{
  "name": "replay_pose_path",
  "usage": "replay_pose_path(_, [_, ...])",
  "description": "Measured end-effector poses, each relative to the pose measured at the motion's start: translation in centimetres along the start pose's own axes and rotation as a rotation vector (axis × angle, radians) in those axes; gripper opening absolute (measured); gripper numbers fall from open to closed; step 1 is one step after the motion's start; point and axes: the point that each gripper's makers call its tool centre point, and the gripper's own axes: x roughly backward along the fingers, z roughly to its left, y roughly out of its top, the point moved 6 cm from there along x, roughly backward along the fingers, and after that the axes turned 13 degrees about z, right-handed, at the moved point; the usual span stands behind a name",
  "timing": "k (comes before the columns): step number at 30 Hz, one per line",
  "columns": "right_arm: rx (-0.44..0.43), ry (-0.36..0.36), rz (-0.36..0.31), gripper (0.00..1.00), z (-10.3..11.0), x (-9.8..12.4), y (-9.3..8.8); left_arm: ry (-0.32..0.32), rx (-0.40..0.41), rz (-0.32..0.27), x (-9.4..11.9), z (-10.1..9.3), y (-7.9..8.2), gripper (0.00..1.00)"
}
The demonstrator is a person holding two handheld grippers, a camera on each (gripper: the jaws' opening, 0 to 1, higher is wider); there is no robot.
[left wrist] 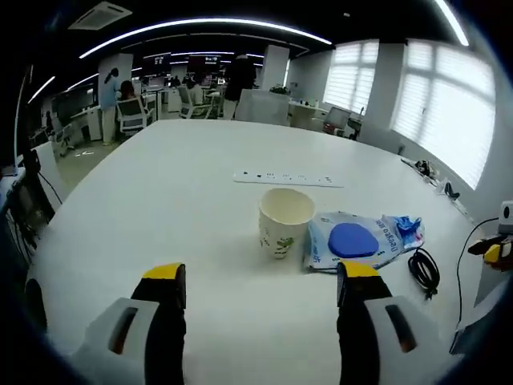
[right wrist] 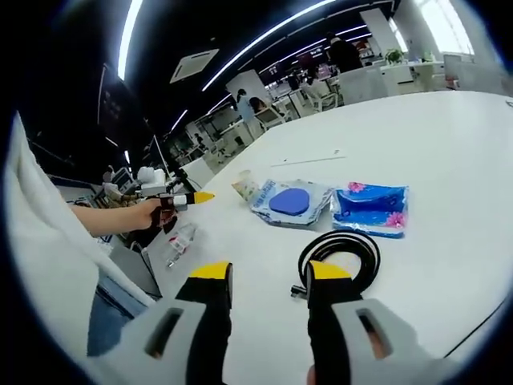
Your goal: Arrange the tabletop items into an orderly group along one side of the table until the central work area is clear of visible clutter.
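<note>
My left gripper (left wrist: 263, 277) stands open low over the white table (left wrist: 160, 208), nothing between its jaws. Ahead of it stands a paper cup (left wrist: 284, 220), upright. Beside the cup lies a clear pack with a blue disc (left wrist: 353, 241), then a blue tissue packet (left wrist: 407, 227) and a coiled black cable (left wrist: 423, 269). A white power strip (left wrist: 288, 178) lies further back. My right gripper (right wrist: 271, 273) is open too, and the cable (right wrist: 341, 253) sits just beyond its right jaw. Past that are the tissue packet (right wrist: 370, 208), the disc pack (right wrist: 288, 200) and the cup (right wrist: 247, 188).
A hand holds the left gripper (right wrist: 196, 197) at the table's left side in the right gripper view, near a small clear bottle (right wrist: 180, 241). The power strip (right wrist: 309, 160) lies further out. Office chairs and desks (left wrist: 132, 112) stand beyond the table, with people among them.
</note>
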Motion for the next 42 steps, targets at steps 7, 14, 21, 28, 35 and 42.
replay_pose_path(7, [0.008, 0.007, 0.025, 0.35, 0.0, 0.0, -0.6, 0.021, 0.010, 0.005, 0.9, 0.6, -1.0, 0.77])
replay_pose_path(14, [0.012, 0.010, 0.017, 0.35, 0.1, -0.1, -0.2, 0.022, 0.019, -0.003, 1.2, 0.5, -0.8, 0.77])
replay_pose_path(21, [0.014, 0.009, 0.024, 0.36, 0.0, -0.2, -0.5, 0.036, 0.053, 0.003, 2.0, 1.0, -1.1, 0.75])
replay_pose_path(28, [-0.010, -0.002, 0.035, 0.36, -0.5, 0.0, -1.4, 0.089, 0.043, 0.125, 3.2, 2.8, -3.4, 0.71])
replay_pose_path(35, [-0.030, -0.006, 0.041, 0.36, -0.8, -0.2, -1.6, 0.122, 0.067, 0.232, 3.9, 4.5, -5.8, 0.69])
replay_pose_path(42, [-0.031, -0.002, 0.046, 0.36, -0.8, -0.6, -1.4, 0.129, 0.074, 0.265, 3.9, 4.9, -6.2, 0.69])
